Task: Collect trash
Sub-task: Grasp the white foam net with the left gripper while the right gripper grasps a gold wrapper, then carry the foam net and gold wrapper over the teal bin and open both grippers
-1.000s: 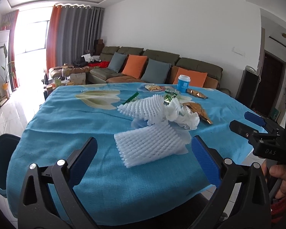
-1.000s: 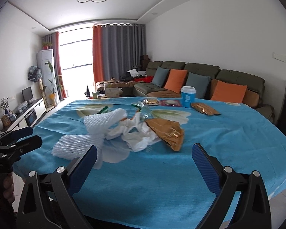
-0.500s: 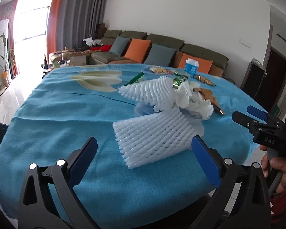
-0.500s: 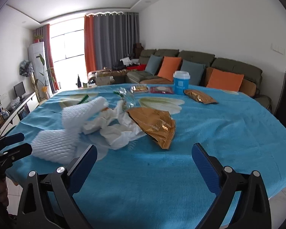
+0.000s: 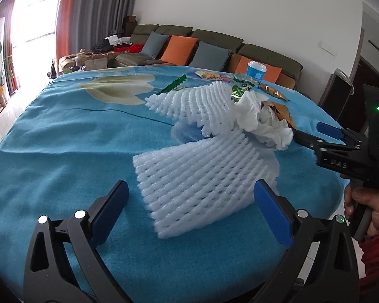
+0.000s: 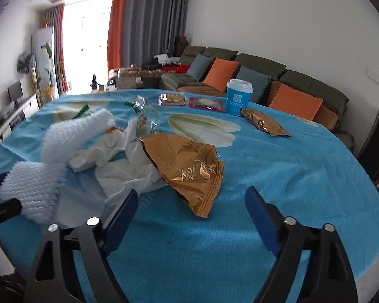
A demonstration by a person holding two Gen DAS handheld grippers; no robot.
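A white foam net sheet [image 5: 202, 176] lies on the blue tablecloth [image 5: 63, 151], its near end between the fingers of my left gripper [image 5: 190, 186], which is open and not touching it. Behind it sit a second foam net [image 5: 197, 103] and crumpled white tissue [image 5: 260, 123]. A gold foil wrapper [image 6: 187, 166] lies beside the tissue [image 6: 118, 156]. My right gripper [image 6: 192, 193] hovers just before the wrapper's near corner, jaws closing, pads clear of it. From the left wrist view the right gripper [image 5: 313, 132] points at the tissue pile.
Farther back stand a blue paper cup [image 6: 237, 97], a gold snack packet [image 6: 264, 125], a clear crinkled wrapper [image 6: 146, 116] and two flat packets [image 6: 173, 99]. A sofa with orange cushions [image 6: 221, 74] lies beyond the table. A person's hand [image 5: 371, 207] holds the right gripper.
Both grippers have come forward and tilted down toward the trash pile. The foam net now sits between the left fingers. The right jaws have narrowed.
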